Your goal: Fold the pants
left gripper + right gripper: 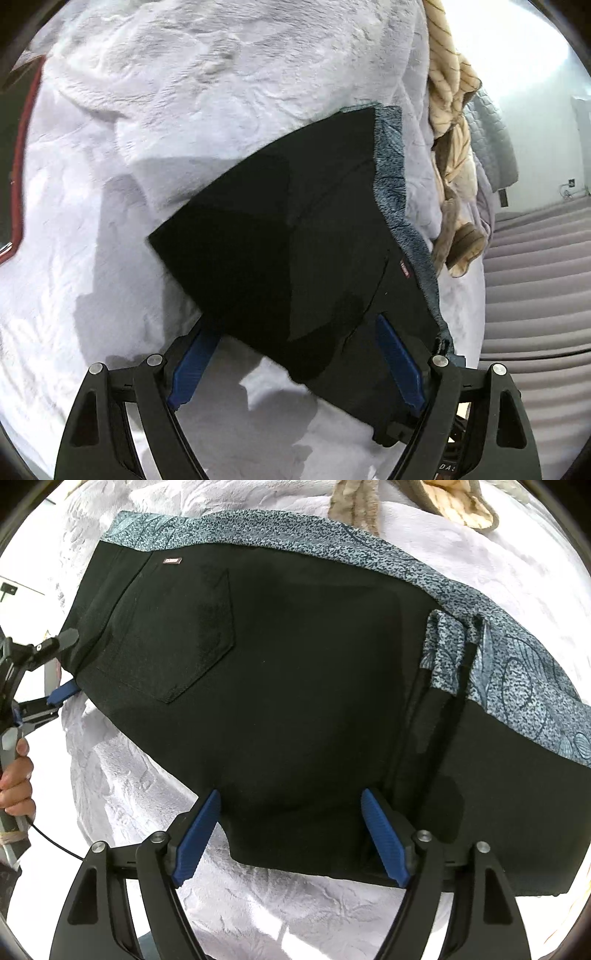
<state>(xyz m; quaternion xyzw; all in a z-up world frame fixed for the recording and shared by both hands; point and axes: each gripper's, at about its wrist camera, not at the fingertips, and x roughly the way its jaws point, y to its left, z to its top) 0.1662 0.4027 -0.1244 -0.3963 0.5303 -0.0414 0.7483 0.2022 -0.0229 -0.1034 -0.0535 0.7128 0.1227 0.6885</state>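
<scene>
Only the right wrist view shows the pants' (280, 686) back pocket (173, 635) and a hand (16, 782)

I see a big bed with a soft white blanket (184, 110) on top. The blanket is fluffy and has wrinkles. Black pants (280, 686) lie flat on it, right in front of my right tongs (288, 834). They also lie just ahead of my left tongs (291, 354). A blue-gray spotted cloth (332, 542) sticks out from under the far edge of the pants. Past that, further from my tongs, a tan striped cloth (448, 122) lies in a heap on the blanket.
</scene>
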